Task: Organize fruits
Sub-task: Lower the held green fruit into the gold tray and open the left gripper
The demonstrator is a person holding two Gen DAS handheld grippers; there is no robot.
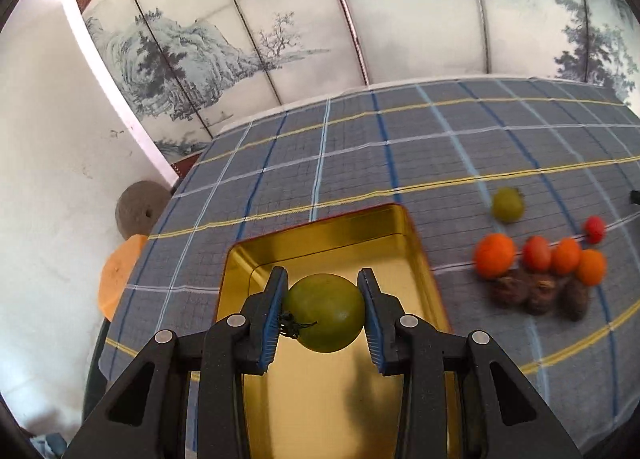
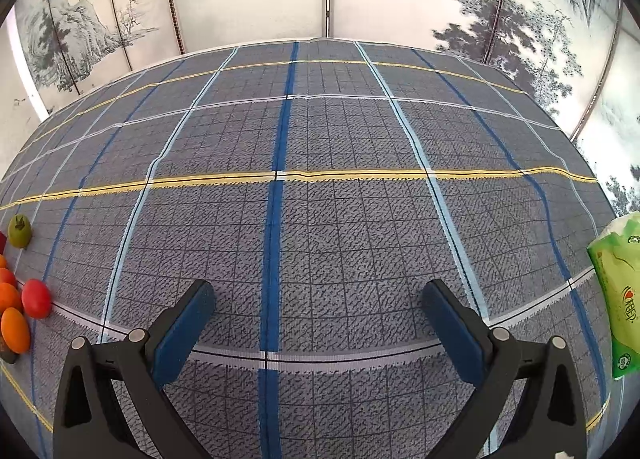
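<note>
In front of my right hand-held gripper [image 2: 318, 323] the bench [image 2: 320, 219] is bare cloth, so I can go far ahead. A green packet [image 2: 618, 299] blocks the right edge. Fruits [image 2: 24, 299] crowd the left edge. Under my left hand-held gripper [image 1: 324, 311] the gold tray [image 1: 416, 243] has room inside.

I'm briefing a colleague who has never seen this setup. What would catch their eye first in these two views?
First, the green tomato clamped between the left gripper's blue pads, held over the shiny gold tray on the plaid tablecloth. Next, the bright cluster of orange and red fruits on the cloth to the tray's right, with a second green tomato just beyond. The right gripper is wide open over bare cloth, a green tissue pack at the right edge.
</note>
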